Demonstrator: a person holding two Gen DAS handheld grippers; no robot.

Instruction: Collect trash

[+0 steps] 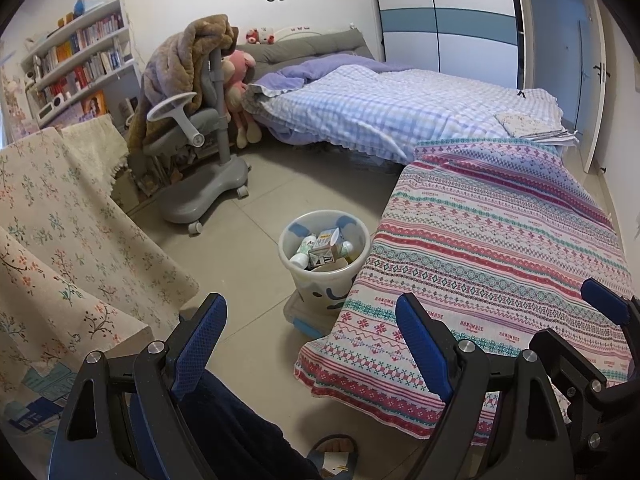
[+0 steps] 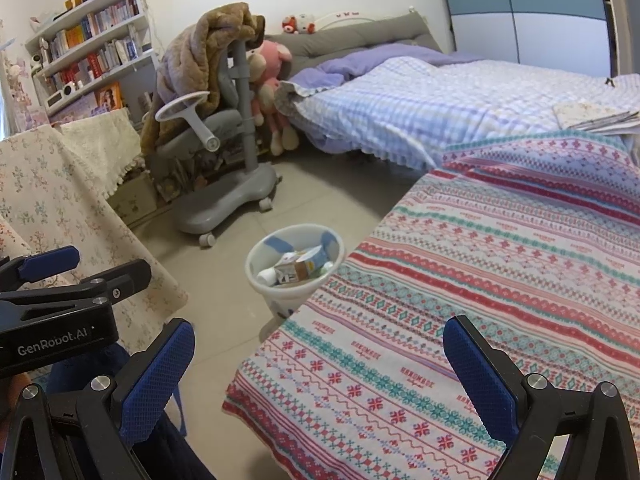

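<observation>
- Trash bin [image 1: 324, 276]: white plastic pail with blue markings, standing upright on the tiled floor [image 1: 248, 248], its side touching or just beside the hanging edge of the patterned bedspread [image 1: 500, 248].
- Bin contents: several small white bottles [image 1: 301, 258], one or more small printed cartons [image 1: 326, 246] lying on top. Fill level near the rim. In the right wrist view a brown-and-white carton [image 2: 298, 270] lies tilted across the opening of the bin [image 2: 280, 292].
- A low clear box with a blue latch [image 1: 306, 322] sits under or right against the bin's base; cannot tell which.
- Left gripper [image 1: 312, 340]: jaws spread wide, nothing between the blue pads [image 1: 200, 344]. Held on the near side of the bin, above the floor, pointed toward the bin.
- Right gripper [image 2: 320, 376]: jaws apart, empty, blue pads [image 2: 476, 376] over the bedspread's near corner, on the bedspread side of the bin.
- The left gripper's body shows at the left edge of the right wrist view, just beside the right one.
- A dark sleeve or trouser leg [image 1: 240, 432] and a slippered foot [image 1: 334, 456] are below the left gripper, nearer than the bin.
- Edges: the bedspread edge bounds the bin on one side; a floral-cloth-covered surface [image 1: 60, 220] hangs well apart on the opposite side. Open tile lies between them.
- Beyond the bin: grey wheeled chair [image 1: 200, 152] draped with a brown blanket [image 1: 180, 64], bare floor between it and the bin.
- Farther: bed with blue checked quilt [image 1: 380, 112], bookshelf [image 1: 80, 60], wardrobe [image 1: 444, 20].
</observation>
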